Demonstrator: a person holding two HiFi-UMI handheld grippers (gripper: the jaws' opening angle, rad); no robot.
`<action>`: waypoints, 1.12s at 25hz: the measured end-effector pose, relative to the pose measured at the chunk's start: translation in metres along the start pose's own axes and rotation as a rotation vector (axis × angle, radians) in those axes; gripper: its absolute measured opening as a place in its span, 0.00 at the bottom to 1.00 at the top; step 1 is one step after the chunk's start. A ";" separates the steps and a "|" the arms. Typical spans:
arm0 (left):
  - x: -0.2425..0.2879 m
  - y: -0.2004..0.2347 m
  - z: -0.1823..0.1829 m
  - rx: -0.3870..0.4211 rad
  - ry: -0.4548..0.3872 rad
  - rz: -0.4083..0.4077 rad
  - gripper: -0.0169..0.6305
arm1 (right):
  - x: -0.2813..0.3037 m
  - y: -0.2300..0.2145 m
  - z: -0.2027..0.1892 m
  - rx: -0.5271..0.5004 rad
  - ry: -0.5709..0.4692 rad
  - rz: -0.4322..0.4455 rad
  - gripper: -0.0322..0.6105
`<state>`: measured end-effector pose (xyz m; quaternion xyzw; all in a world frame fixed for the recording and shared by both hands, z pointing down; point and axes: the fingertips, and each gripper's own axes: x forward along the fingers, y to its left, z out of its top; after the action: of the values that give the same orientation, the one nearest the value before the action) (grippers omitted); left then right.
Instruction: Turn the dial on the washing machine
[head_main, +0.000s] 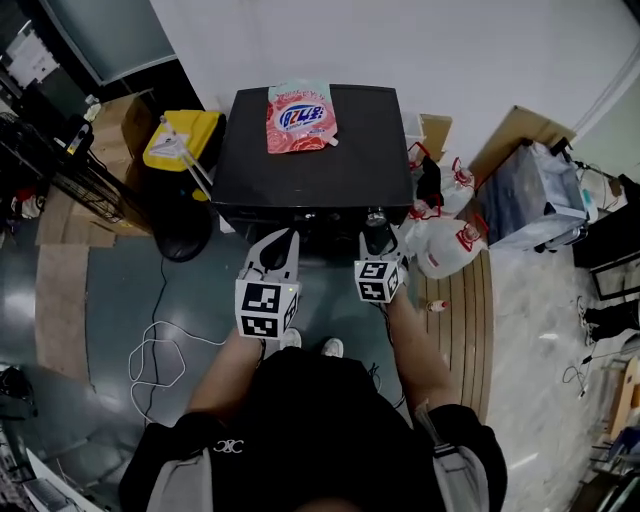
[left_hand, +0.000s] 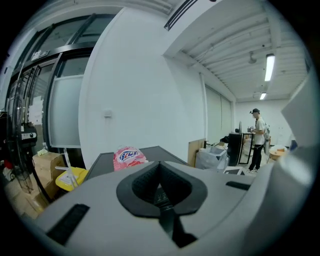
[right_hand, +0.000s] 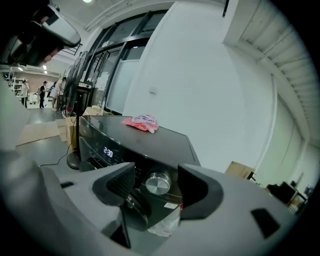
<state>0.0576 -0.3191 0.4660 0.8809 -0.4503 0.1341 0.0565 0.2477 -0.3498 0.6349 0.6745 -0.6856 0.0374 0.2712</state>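
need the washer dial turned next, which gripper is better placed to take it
Right. The right gripper has its jaws open with the dial lined up between them, not yet gripped. The left gripper is shut and points over the washing machine top toward the pink pouch, no dial in its view.

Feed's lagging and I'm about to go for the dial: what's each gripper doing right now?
Left gripper: closed, holding nothing.
Right gripper: open, with the washing machine dial showing between its jaws, not gripped.
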 end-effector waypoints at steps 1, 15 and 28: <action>-0.001 0.005 -0.003 -0.003 0.007 0.014 0.02 | 0.007 0.001 -0.005 0.000 0.011 -0.003 0.44; -0.024 0.043 -0.034 -0.026 0.072 0.123 0.02 | 0.079 0.004 -0.056 -0.066 0.165 -0.044 0.44; -0.029 0.060 -0.032 -0.030 0.070 0.160 0.02 | 0.090 0.002 -0.062 -0.027 0.203 -0.066 0.44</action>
<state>-0.0134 -0.3249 0.4867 0.8360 -0.5189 0.1621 0.0747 0.2713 -0.4056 0.7261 0.6857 -0.6326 0.0876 0.3493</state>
